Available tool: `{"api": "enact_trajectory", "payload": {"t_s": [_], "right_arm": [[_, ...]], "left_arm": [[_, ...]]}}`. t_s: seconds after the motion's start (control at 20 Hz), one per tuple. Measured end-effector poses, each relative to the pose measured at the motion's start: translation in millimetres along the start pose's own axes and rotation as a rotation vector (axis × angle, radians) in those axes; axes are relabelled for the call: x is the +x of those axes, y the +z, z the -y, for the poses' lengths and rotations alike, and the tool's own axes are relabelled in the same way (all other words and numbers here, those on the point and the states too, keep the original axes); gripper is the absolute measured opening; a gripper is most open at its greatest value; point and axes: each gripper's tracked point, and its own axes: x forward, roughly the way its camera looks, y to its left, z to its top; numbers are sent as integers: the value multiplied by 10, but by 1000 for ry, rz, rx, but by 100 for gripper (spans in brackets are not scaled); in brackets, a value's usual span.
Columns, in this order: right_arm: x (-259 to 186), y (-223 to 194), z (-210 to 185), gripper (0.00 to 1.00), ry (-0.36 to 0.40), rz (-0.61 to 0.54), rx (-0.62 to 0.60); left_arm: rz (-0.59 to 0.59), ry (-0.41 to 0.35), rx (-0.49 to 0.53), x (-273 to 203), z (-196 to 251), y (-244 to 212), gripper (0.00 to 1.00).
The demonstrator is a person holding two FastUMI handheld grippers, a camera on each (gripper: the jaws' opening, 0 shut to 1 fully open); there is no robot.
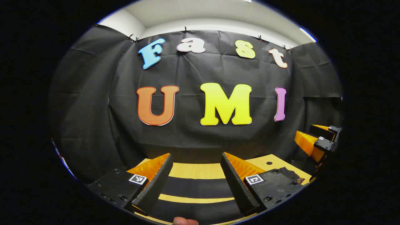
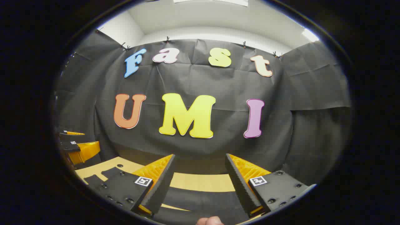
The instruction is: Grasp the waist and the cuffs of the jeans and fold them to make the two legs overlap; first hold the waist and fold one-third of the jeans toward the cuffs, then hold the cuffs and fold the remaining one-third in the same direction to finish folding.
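Since both grippers, left (image 1: 196, 181) and right (image 2: 200, 184), hang with jaws spread and empty above the table (image 1: 200, 170), nothing looks folded yet; dark jeans (image 1: 195, 187) lie flat below, every fold apparently remaining.

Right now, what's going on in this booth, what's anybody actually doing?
A person holds a two-finger gripper in each hand, both raised above a wooden table. The left gripper and the right gripper are open, fingers spread, holding nothing. Dark jeans lie on the table below and in front of them, untouched; how they are laid out cannot be made out. Folding has not started. A fingertip shows at the bottom edge of the left gripper view.
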Motion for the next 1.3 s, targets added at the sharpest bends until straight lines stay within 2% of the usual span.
{"api": "enact_trajectory", "payload": {"t_s": [0.2,0.25,0.95,1.1,1.15,1.3], "right_arm": [[41,-10,92,95,-24,-5,-7],[52,17,103,95,-24,-4,1],[122,-38,244,96,-28,-4,-28],[153,-142,526,95,-64,-33,-71],[161,-204,658,97,-82,-52,-73],[145,-325,1082,95,-155,-87,-79]], "left_arm": [[13,-5,26,58,14,34,98],[12,-8,27,71,24,30,100],[-5,9,33,182,-59,-34,98],[-40,52,6,242,-286,-162,99],[-54,75,-4,253,-383,-201,99],[-81,136,-11,257,-675,-318,100]]}}
